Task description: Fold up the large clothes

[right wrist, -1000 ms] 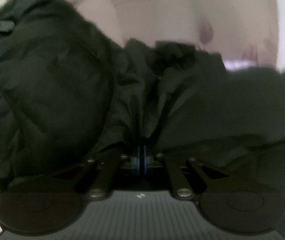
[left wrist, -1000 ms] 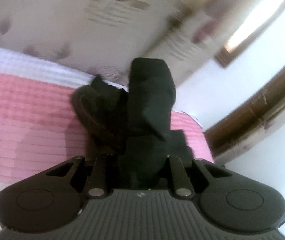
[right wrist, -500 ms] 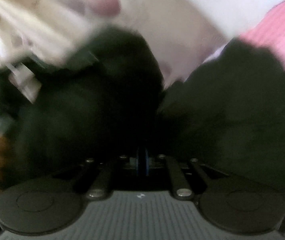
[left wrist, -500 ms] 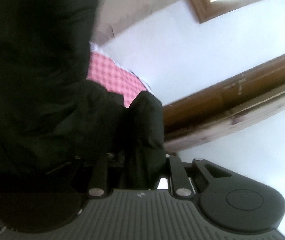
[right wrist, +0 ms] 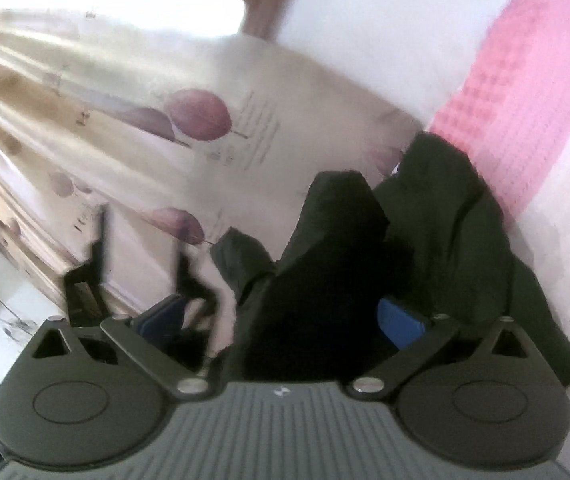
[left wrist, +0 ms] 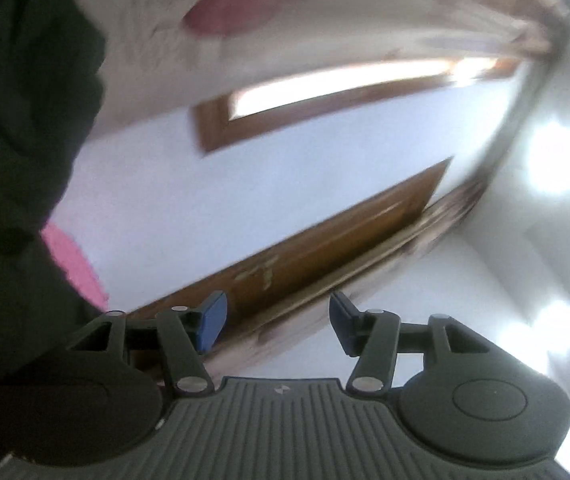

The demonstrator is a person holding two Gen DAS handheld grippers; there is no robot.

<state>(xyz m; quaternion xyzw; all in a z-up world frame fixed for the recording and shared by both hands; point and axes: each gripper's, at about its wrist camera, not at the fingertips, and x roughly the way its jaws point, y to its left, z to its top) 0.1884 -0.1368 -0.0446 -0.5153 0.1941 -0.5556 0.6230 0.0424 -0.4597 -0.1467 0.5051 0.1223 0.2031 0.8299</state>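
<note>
A large black garment (left wrist: pixel 13 152) fills the left side of the left wrist view and lies bunched on the pink bedspread (right wrist: pixel 525 92) in the right wrist view (right wrist: pixel 437 232). My left gripper (left wrist: pixel 277 320) is open and empty, tilted up toward the wall, with the garment at its left. My right gripper (right wrist: pixel 285 320) is open wide; a fold of the black garment stands loose between its blue pads (right wrist: pixel 401 326).
A cream curtain with purple leaf prints (right wrist: pixel 189 120) hangs behind the bed. A wood-framed window (left wrist: pixel 325 92) and a brown wooden door frame (left wrist: pixel 325 248) are on the white wall. Ceiling lights (left wrist: pixel 557 160) glare at the right.
Both grippers were shut on the black garment and have opened. The left gripper has swung up toward the wall and ceiling; the garment has dropped away from it.
</note>
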